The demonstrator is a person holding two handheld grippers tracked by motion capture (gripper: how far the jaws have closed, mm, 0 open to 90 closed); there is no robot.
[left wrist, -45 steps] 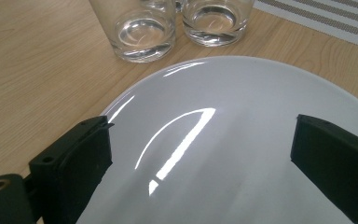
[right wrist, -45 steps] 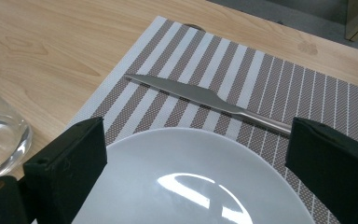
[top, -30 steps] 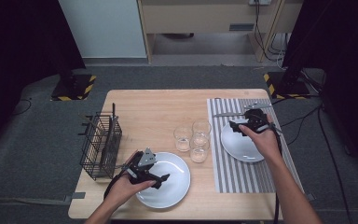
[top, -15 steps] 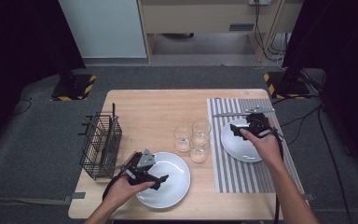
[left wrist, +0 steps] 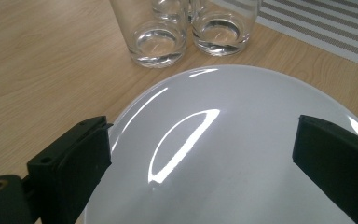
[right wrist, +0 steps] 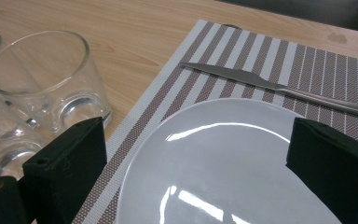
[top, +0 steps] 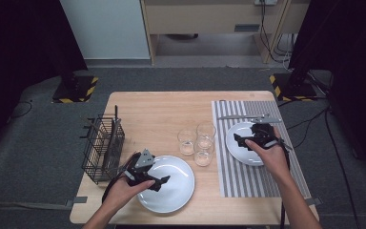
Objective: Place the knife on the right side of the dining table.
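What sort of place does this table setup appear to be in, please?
Probably a lab or studio staged as a dining setup: a wooden table on grey carpet, hazard-striped stand bases beside dark curtains, and trailing cables.

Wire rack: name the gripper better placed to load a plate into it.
Left. The left gripper hovers open over the white plate right beside the wire rack; the right gripper is across the table over the plate on the striped mat.

No readable writing at my table.
I find no words, labels, brands or numbers on anything here; the pictures carry no legible print.
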